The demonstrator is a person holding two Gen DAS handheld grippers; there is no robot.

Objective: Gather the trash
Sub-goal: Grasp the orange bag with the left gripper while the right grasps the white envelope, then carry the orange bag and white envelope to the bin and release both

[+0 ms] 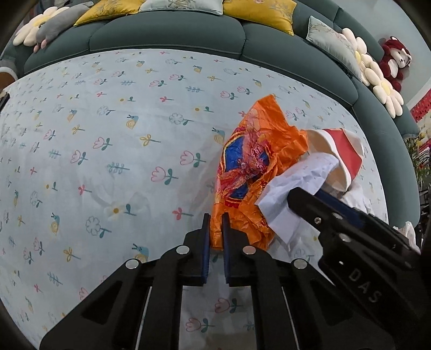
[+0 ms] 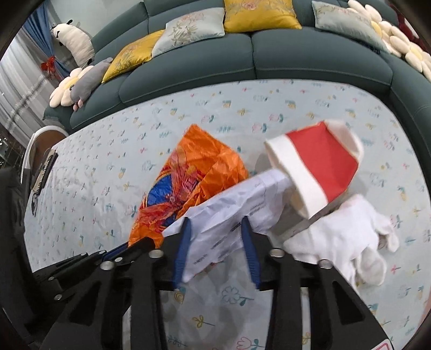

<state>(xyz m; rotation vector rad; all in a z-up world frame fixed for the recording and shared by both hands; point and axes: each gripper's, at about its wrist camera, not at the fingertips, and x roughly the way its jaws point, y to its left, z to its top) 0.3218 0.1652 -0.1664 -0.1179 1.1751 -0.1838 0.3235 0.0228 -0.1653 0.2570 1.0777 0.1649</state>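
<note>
An orange plastic bag [image 1: 253,164] with a blue and red print lies crumpled on the flowered tablecloth [image 1: 113,140]. My left gripper [image 1: 216,223] is shut on the bag's near edge. A crumpled white printed paper [image 2: 231,212] lies between the open fingers of my right gripper [image 2: 215,223], its far end tucked into a tipped red and white paper cup [image 2: 317,167]. White tissue [image 2: 347,237] lies beside the cup. The bag [image 2: 199,175] also shows in the right wrist view, as do the paper [image 1: 296,185] and cup [image 1: 342,153] in the left wrist view.
A dark green sofa [image 1: 167,35] curves around the table's far side, with yellow and grey cushions [image 2: 258,13], flower pillows [image 1: 377,80] and plush toys [image 1: 396,59]. A chair [image 2: 40,142] and a dark flat object [image 2: 43,172] are at the table's left edge.
</note>
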